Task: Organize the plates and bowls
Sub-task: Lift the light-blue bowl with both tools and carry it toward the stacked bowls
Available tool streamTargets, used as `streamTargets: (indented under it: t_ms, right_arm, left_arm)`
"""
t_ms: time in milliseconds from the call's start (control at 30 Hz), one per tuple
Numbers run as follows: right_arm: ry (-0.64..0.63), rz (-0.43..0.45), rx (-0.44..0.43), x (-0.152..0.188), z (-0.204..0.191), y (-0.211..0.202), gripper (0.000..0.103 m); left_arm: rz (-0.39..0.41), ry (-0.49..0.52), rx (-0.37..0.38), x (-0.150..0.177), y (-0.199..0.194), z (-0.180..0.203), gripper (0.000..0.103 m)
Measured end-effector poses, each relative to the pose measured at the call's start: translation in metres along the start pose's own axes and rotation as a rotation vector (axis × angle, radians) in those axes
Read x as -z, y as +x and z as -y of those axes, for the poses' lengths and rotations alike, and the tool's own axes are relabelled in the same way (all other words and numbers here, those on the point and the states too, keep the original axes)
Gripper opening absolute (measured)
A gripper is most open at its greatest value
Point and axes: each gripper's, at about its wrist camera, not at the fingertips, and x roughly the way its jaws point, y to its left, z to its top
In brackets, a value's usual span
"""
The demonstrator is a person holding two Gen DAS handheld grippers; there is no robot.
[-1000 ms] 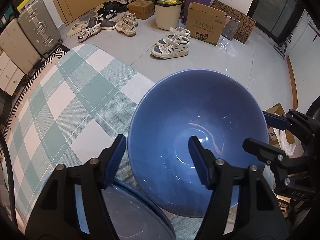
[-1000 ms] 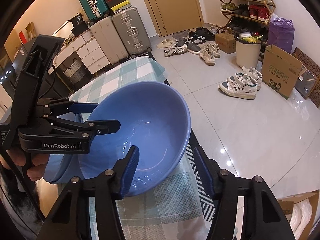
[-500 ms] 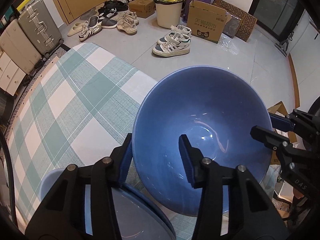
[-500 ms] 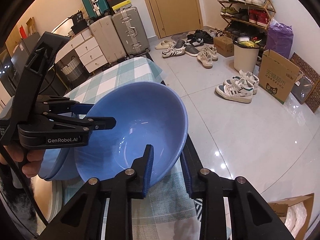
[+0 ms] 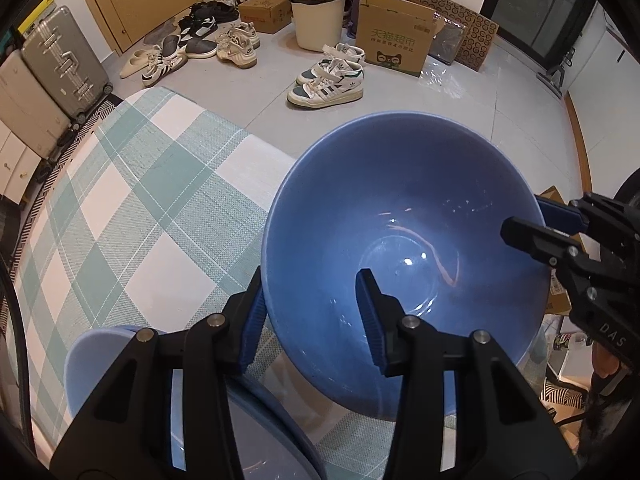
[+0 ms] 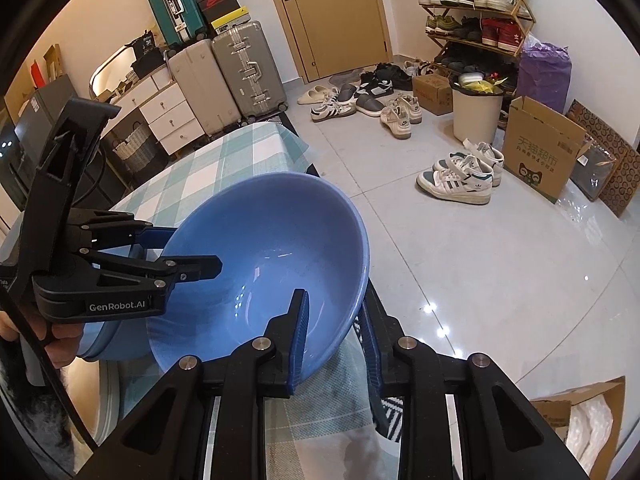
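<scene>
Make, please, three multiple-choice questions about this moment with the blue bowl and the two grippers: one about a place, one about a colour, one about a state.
1. Where does the right gripper meet the blue bowl?
A. under its foot
B. at its rim, one finger inside and one outside
C. nowhere, it hangs above the bowl

2. What colour is the checked tablecloth beside white?
A. red
B. yellow
C. pale green

3. How is the blue bowl carried?
A. by both grippers, one at each side of the rim
B. by the left gripper alone
C. by a bare hand

Answers: 
1 B: the right wrist view shows one blue pad inside the wall and the other outside it. 
2 C: the squares are pale green and white. 
3 A: each view shows its own gripper on the near rim and the other gripper on the opposite rim.
</scene>
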Motion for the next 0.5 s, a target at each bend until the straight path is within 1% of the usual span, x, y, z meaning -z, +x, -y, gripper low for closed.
streamTargets:
  t_ms: [200,500]
  right_arm:
    - [0.014,0.000,0.002,0.0028,0.0017,-0.0023,0.027]
    - [0.027,0.008,0.022,0.0026,0.0059,-0.0050,0.027]
  left_arm:
    - [-0.003,0.003,0.016,0.0020,-0.0007,0.0026,0.038]
    - [0.000,-0.012,0.047,0.0051,-0.0042,0.0033,0.033]
